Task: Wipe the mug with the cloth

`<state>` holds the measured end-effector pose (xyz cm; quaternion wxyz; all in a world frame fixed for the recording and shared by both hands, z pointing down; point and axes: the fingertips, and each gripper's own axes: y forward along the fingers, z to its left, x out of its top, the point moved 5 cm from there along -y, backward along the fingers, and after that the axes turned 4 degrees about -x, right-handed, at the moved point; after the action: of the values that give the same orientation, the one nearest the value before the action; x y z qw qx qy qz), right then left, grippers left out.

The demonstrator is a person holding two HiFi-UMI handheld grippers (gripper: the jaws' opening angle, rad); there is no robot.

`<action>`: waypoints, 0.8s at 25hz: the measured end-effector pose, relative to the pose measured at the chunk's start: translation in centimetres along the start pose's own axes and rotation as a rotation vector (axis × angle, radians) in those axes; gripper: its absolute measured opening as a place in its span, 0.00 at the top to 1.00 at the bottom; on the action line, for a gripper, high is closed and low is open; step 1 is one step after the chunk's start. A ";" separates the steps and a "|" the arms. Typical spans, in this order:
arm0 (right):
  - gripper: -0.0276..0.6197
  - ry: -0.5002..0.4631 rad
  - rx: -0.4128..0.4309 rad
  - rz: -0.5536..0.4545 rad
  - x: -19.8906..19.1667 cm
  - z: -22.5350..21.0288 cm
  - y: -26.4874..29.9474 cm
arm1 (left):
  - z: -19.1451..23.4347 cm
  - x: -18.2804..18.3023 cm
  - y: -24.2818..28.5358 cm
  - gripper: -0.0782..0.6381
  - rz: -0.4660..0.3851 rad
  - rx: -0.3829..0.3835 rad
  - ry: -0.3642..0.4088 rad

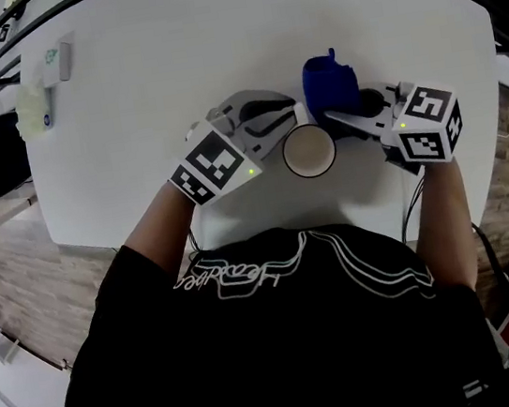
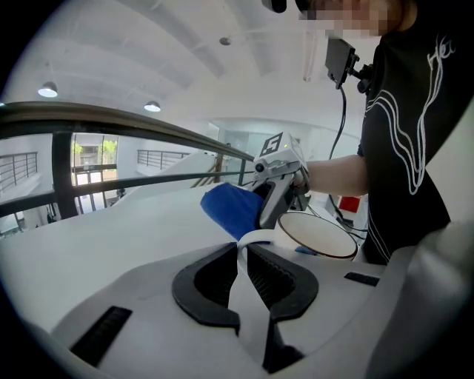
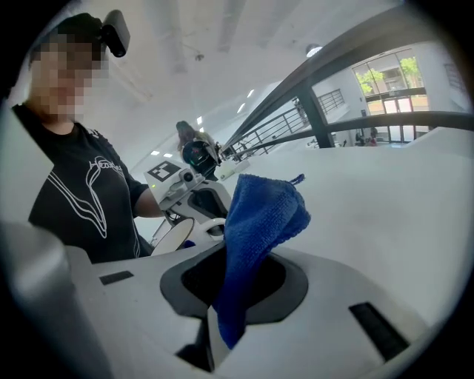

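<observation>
A white ceramic mug (image 1: pixel 308 151) is standing near the front edge of the white tabletop (image 1: pixel 167 59), with its handle clamped by the left gripper (image 1: pixel 291 118) on its left. A blue terry cloth (image 1: pixel 329 84), pinched in the right gripper (image 1: pixel 332 120), is sitting just behind-right of the mug. A pale plastic packet (image 1: pixel 45 82) is lying at the far left.

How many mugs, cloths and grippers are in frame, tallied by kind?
Mugs: 1, the white mug
Cloths: 1, the blue cloth
Grippers: 2, the left gripper shut on the mug's handle, the right gripper shut on the cloth
Total: 4
</observation>
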<state>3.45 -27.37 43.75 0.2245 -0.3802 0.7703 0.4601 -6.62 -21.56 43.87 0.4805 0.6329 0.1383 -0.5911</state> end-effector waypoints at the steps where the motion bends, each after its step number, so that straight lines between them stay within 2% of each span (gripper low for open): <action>1: 0.88 0.017 -0.025 -0.022 0.0 -0.1 -0.4 | 0.0 0.1 0.0 0.82 0.001 0.001 0.004; 8: 0.88 0.096 -0.177 -0.164 0.4 0.6 -2.7 | -0.1 -0.7 -1.2 0.83 0.044 0.034 0.008; 12: 0.88 0.110 -0.247 -0.236 0.0 2.8 -4.7 | -1.2 -1.1 -2.5 0.83 0.081 0.096 -0.004; 16: 0.88 0.099 -0.331 -0.323 -1.0 5.4 -7.1 | -2.5 -1.9 -3.8 0.83 0.096 0.202 -0.070; 20: 0.88 0.062 -0.372 -0.375 -2.1 9.9 -8.9 | -5.6 -1.9 -6.4 0.83 0.035 0.289 -0.171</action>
<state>11.76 -20.47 35.72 0.2082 -0.5649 0.5950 0.5324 -8.42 -13.31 41.84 0.4048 0.6451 -0.0008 -0.6481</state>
